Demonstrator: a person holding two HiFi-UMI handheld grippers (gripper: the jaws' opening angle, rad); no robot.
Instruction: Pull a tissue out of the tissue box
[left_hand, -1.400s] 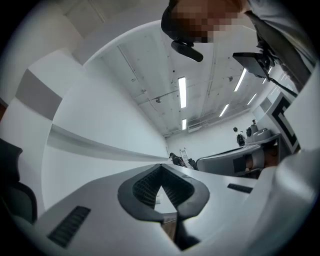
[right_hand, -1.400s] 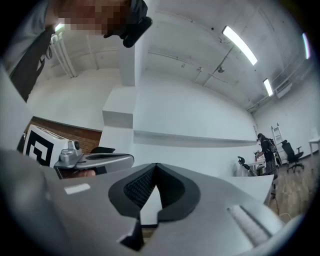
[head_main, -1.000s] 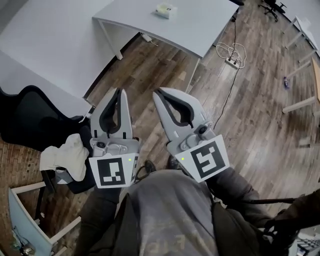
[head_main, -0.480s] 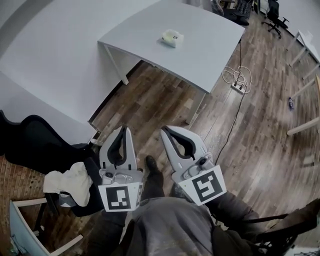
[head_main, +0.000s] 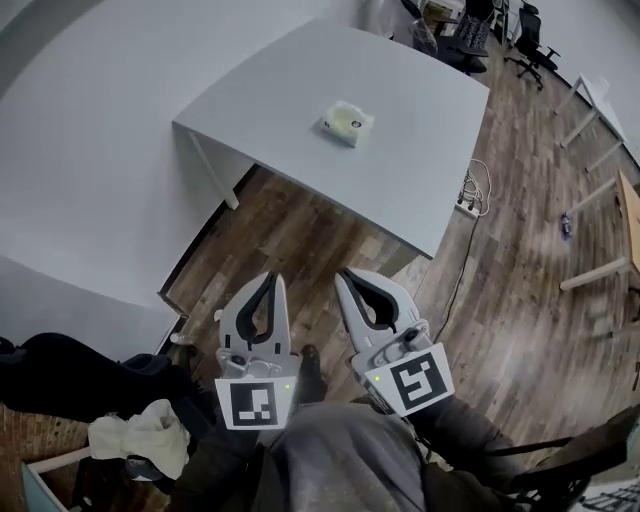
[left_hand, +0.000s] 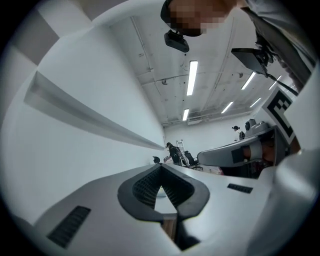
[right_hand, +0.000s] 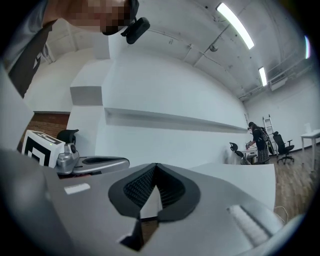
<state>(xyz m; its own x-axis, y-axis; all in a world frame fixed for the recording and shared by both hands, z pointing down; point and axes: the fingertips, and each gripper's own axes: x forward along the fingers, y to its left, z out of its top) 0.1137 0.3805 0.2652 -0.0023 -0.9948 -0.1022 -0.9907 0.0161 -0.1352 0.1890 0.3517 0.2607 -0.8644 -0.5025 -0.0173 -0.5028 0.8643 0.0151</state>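
A small pale tissue box (head_main: 347, 123) with a tissue showing at its top stands near the middle of a white table (head_main: 420, 130) in the head view. My left gripper (head_main: 272, 279) and right gripper (head_main: 346, 273) are held side by side over the wooden floor, well short of the table's near edge. Both point toward the table with their jaws together and nothing between them. In the left gripper view the left gripper (left_hand: 160, 167) has its tips meeting. The right gripper (right_hand: 156, 165) looks the same in the right gripper view. Neither gripper view shows the box clearly.
A black office chair (head_main: 70, 375) with a white cloth (head_main: 140, 440) on it stands at the lower left. A power strip and cable (head_main: 470, 195) lie on the floor right of the table. Office chairs (head_main: 470, 35) and other desks (head_main: 605, 195) are farther right.
Both grippers, still shut, have travelled forward across the floor toward the white table. The table and tissue box now sit closer and lower in the head view.
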